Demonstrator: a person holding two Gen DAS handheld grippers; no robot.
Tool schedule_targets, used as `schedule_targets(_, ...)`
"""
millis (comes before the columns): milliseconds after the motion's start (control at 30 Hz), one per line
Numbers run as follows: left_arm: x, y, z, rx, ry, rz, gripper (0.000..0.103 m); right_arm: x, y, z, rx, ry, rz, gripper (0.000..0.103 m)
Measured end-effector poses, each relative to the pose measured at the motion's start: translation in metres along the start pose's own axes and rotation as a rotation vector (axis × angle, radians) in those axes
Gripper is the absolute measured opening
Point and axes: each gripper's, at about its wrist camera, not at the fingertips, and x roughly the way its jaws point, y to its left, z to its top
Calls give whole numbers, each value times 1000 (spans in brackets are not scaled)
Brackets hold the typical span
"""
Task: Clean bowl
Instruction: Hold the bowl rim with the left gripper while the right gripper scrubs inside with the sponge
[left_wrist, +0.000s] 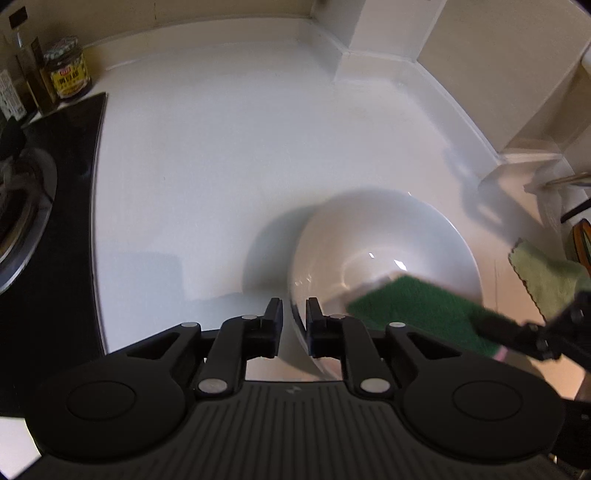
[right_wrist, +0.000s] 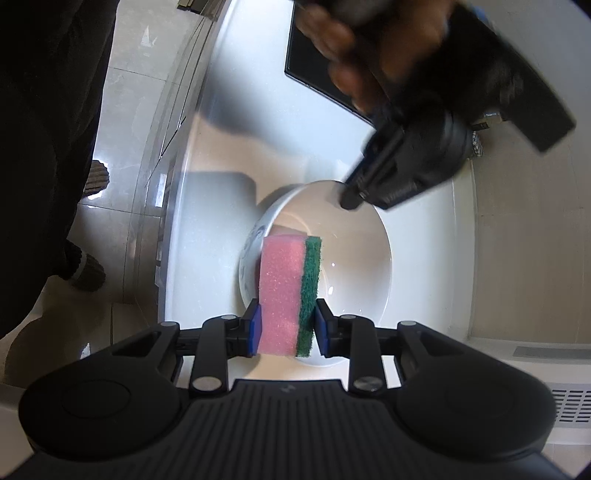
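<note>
Only my right view showed the sponge's (right_wrist: 286, 291) pink side, clamped by the right gripper (right_wrist: 285, 325); my left gripper (left_wrist: 294, 325) pinched the bowl's (left_wrist: 384, 236) rim, a jar (left_wrist: 68, 68) behind.

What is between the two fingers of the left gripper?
In the left wrist view, the near rim of the white bowl sits between the fingers of the left gripper, which pinch it. The right gripper holds the sponge.

left gripper (left_wrist: 294, 314) fingers (left_wrist: 274, 317) pinching bowl (left_wrist: 369, 240) rim (white), green sponge (left_wrist: 417, 310) inside
</note>
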Motion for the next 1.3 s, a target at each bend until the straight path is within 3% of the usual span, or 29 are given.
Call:
schedule_targets(133, 7, -1, 4, 38, 10, 4, 13, -5, 2, 3, -1, -22, 12, 25)
schedule_targets(333, 18, 5, 38, 86, 8, -2, 12, -8, -6, 0, 14, -12, -1, 25)
schedule_targets(467, 5, -1, 31, 66, -6, 47, 13, -7, -8, -2, 25, -7, -6, 25)
schedule_targets(600, -7, -1, 9, 31, -9, 34, 13, -2, -7, 0, 38, 0, -17, 25)
schedule_targets(767, 3, -11, 11, 93, -10, 58, 10, -1, -2, 8, 17, -15, -14, 25)
schedule_targets(867, 9, -9, 24, 139, -18, 26, 9, -13, -3, 4, 11, -25, -10, 25)
schedule_targets(1033, 14, 0, 39, 80, -3, 9, 14, -14, -3, -7, 3, 7, -29, 25)
schedule_targets(1200, -1, 0, 11, 11, 9, -1, 14, -10, -3, -10, 25, 24, -37, 25)
schedule_targets(1300, 0, -6, 3, 26, 5, 15, 14, -8, -2, -6, 25, 20, -34, 25)
